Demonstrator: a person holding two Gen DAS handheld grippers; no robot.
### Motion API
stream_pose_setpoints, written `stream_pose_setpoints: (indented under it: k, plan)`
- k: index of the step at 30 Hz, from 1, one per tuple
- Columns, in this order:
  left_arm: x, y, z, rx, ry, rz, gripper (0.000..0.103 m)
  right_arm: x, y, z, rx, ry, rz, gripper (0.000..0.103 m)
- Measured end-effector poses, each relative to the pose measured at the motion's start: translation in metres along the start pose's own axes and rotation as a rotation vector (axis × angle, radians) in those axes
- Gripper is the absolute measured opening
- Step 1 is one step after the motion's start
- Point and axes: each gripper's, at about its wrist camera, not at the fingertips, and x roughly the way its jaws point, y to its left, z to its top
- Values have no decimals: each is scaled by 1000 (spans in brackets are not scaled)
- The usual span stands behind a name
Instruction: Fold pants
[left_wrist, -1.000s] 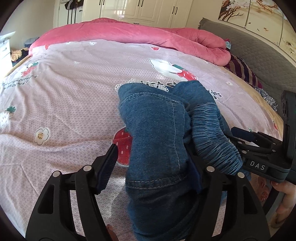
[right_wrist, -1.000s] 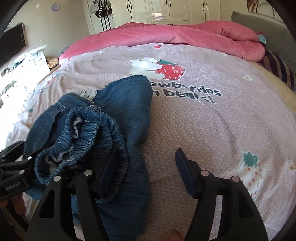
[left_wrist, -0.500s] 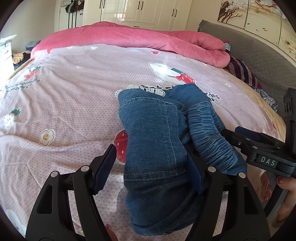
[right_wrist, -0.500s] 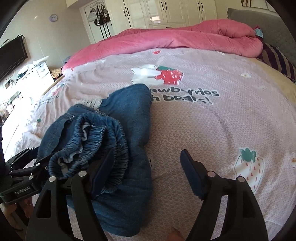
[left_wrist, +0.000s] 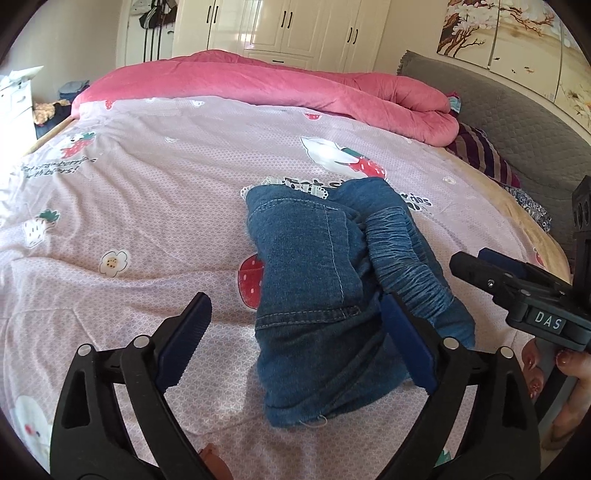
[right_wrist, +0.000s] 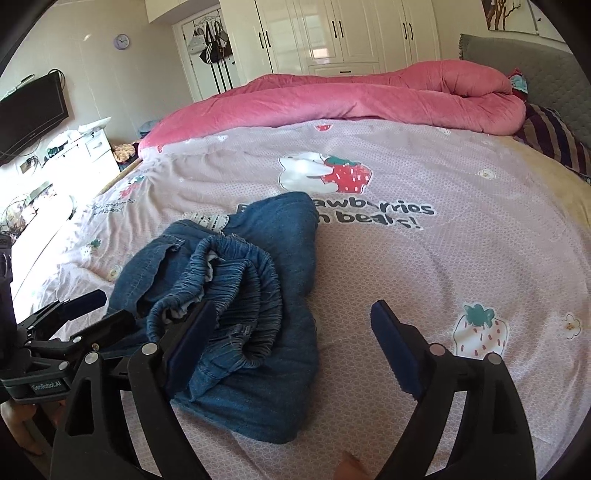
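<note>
both tongs, left tongs (left_wrist: 291, 341) and right tongs (right_wrist: 291, 341), have just been opening and now stand wide and empty over the folded pants (left_wrist: 332, 295), apparently released to rest near the bed's (left_wrist: 147, 192) near edge, elastic waistband on top.

Home bedroom: bed (left_wrist: 155, 206), wardrobe (right_wrist: 354, 33).

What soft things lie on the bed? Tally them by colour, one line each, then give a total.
Blue: 1, the folded jeans
Pink: 1, the rolled quilt
Striped dark purple: 1, the pillow
Total: 3
</note>
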Motion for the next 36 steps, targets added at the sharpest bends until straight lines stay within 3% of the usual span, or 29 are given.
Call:
stream_pose_setpoints:
  k: [5,13,23,36]
  plan:
    - [-7,-2,-2,-8,-9,5,93,-11,1,1,-13,-21,-3,92]
    - [-24,-5,-7,-20,-33,27,93,-30,1,-6,-31,-51,0,98]
    - [-59,-6,-17,-18,-77,55,93,-71,9,-18,-62,-131,9,98]
    - [-100,-8,-35,-19,-99,67,93,-123,24,-41,-91,-168,28,98]
